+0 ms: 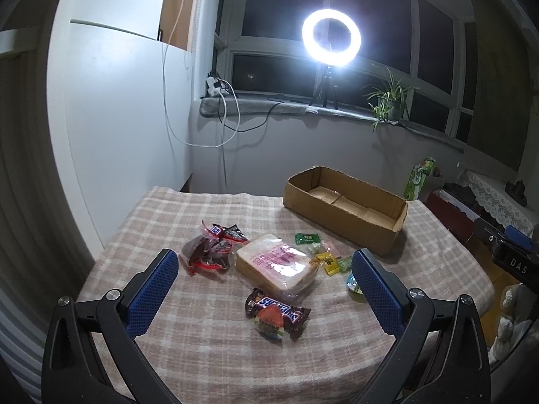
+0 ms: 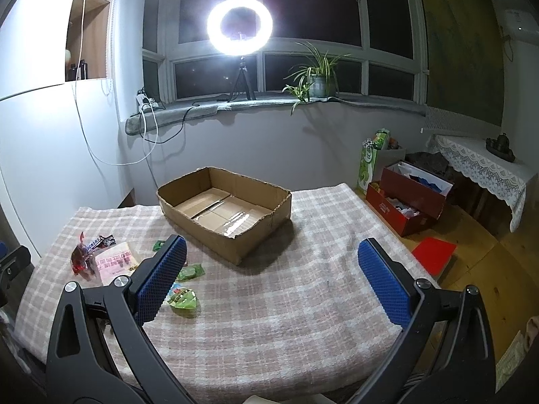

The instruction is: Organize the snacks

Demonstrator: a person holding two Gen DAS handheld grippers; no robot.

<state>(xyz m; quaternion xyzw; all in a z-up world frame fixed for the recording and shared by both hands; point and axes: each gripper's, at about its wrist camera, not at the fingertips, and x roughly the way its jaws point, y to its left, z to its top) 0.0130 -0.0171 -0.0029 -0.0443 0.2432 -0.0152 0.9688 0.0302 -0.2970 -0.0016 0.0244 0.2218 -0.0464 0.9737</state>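
Note:
An empty cardboard box [image 1: 343, 215] [image 2: 235, 239] stands at the far side of the checked tablecloth [image 1: 209, 353]. Nearer lie a bagged loaf of sliced bread [image 1: 274, 264] [image 2: 114, 261], a Snickers bar [image 1: 278, 311] with a round jelly cup [image 1: 269, 323] on it, red-wrapped snacks [image 1: 210, 250] [image 2: 82, 256], and small green and yellow candies [image 1: 320, 249] [image 2: 190, 272]. A green jelly cup [image 2: 183, 298] lies beside the right gripper's left finger. My left gripper [image 1: 264, 282] hangs open above the bread and Snickers. My right gripper [image 2: 271, 277] is open over bare cloth.
A lit ring light on a tripod [image 2: 240, 27] and a potted plant [image 2: 316, 77] stand on the windowsill. Right of the table sit red boxes [image 2: 407, 202], a green carton [image 2: 369, 165] and a red folder [image 2: 434, 252] on the wooden floor. A white wall runs along the left.

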